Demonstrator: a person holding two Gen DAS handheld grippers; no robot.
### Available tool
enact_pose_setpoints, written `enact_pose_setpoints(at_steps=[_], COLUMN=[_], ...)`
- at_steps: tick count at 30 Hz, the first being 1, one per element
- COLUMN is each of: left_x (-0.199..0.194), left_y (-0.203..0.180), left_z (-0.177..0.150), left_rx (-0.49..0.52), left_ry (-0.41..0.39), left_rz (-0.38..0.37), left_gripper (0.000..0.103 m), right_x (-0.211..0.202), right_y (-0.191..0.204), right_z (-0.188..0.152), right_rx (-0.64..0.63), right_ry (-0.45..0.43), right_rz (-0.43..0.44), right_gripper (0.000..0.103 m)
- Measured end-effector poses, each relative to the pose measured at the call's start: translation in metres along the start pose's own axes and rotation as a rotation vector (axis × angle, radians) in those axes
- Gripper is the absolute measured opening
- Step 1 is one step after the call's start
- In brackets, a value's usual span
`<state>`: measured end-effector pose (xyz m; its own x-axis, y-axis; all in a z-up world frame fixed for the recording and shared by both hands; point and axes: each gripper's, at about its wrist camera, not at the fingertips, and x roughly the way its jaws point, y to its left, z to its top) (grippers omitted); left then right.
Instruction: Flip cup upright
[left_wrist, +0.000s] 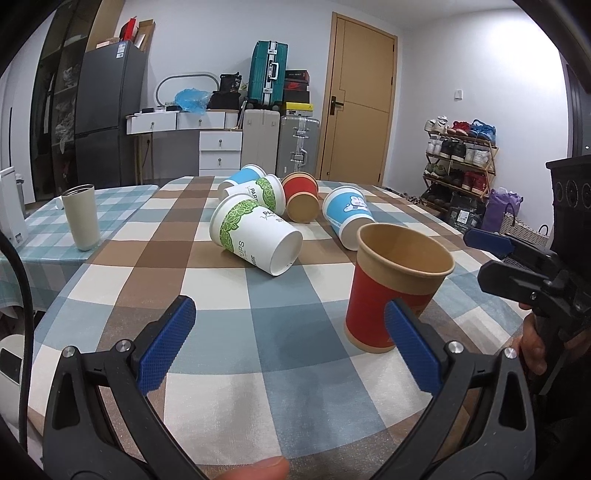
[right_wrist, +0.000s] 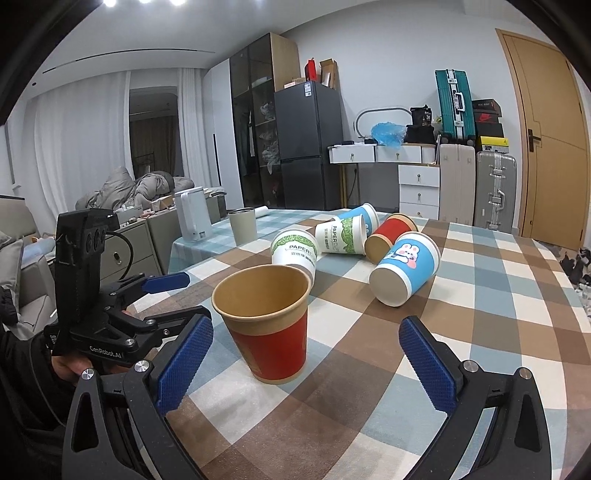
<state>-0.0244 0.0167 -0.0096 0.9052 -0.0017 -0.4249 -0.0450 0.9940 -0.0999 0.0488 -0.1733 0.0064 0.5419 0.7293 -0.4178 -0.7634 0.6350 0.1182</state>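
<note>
A lived-in home: behind the checked-cloth table (left_wrist: 229, 369) stand a dark refrigerator (left_wrist: 107, 110), stacked suitcases (left_wrist: 267, 74), a shoe rack (left_wrist: 460, 162), white drawers (right_wrist: 419, 190) and a wooden door (left_wrist: 356, 103).

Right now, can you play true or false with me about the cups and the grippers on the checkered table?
1. The red cup nearest the grippers stands upright with its opening up. True.
2. The left gripper is squeezing that red cup. False: it is open and holds nothing.
3. The blue bunny cup lies on its side. True.
4. Every cup on the table is red. False: green leaf cups and blue ones lie there too.
5. The right gripper is open and empty. True.
</note>
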Motion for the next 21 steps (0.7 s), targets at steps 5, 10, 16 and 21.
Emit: enact_pose_setpoints(at_steps=[5, 10, 16, 21], left_x=[0.0000, -0.0003, -0.0022, -0.0042], left_y=[0.0001, 0.0007, 0.0016, 0.0019], left_z=[0.0001, 0.0006, 0.0016, 0.0031], left_rx=[0.001, -0.001, -0.005, -0.018], left_ry=[-0.003, -0.007, -0.012, -0.022], left_rz=[-0.001, -0.001, -0.002, 0.002], left_gripper=[0.102, 0.102, 0.102, 0.102], right_x=[0.0005, 0.0007, 0.0011, 0.0024], right_y=[0.0016, 0.0017, 0.0017, 0.0025], right_z=[0.0004, 0.0003, 0.0008, 0.0003], right_rx=[-0.001, 0.000, 0.000, -0.004], right_ry=[0.002, 0.002, 0.004, 0.011], right_rz=[-0.002, -0.002, 0.001, -0.002], right_gripper=[0.103, 0.103, 0.103, 0.103])
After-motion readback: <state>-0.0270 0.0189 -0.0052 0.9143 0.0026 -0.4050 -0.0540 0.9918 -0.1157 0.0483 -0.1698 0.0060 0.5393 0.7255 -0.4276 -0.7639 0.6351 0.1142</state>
